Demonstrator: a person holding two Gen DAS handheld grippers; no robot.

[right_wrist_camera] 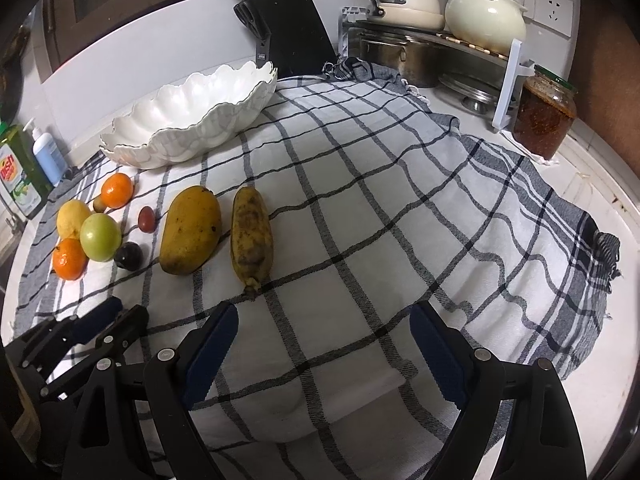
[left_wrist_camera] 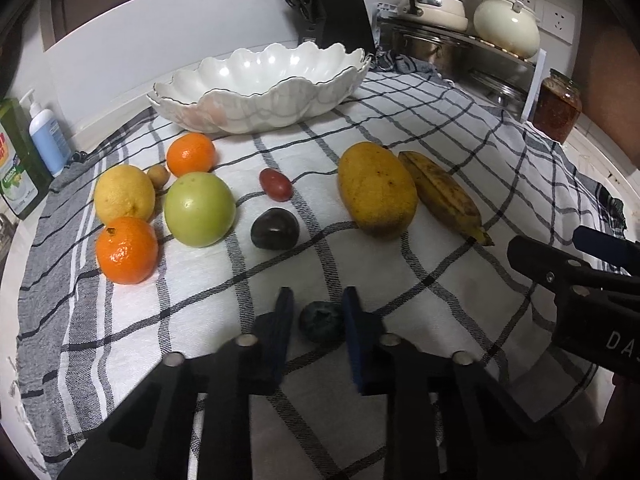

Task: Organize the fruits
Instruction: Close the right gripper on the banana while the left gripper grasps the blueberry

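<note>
My left gripper [left_wrist_camera: 318, 312] is shut on a small dark round fruit [left_wrist_camera: 322, 322] that rests on the checked cloth [left_wrist_camera: 200, 320]. Further back lie a dark plum [left_wrist_camera: 275, 227], a small red fruit [left_wrist_camera: 275, 185], a green apple [left_wrist_camera: 199, 209], a lemon [left_wrist_camera: 124, 196], two oranges [left_wrist_camera: 127, 250] [left_wrist_camera: 191, 158], a mango [left_wrist_camera: 376, 188] and a spotted banana [left_wrist_camera: 440, 196]. The white scalloped bowl [left_wrist_camera: 280, 104] stands empty at the back. My right gripper [right_wrist_camera: 324, 320] is open over bare cloth, just short of the banana [right_wrist_camera: 251, 232].
A knife block [right_wrist_camera: 296, 32], a pot rack with pans [right_wrist_camera: 420, 40] and a jar [right_wrist_camera: 544, 116] line the back right. Soap bottles [left_wrist_camera: 36, 148] stand at the left edge. The cloth's right half [right_wrist_camera: 440, 200] carries nothing.
</note>
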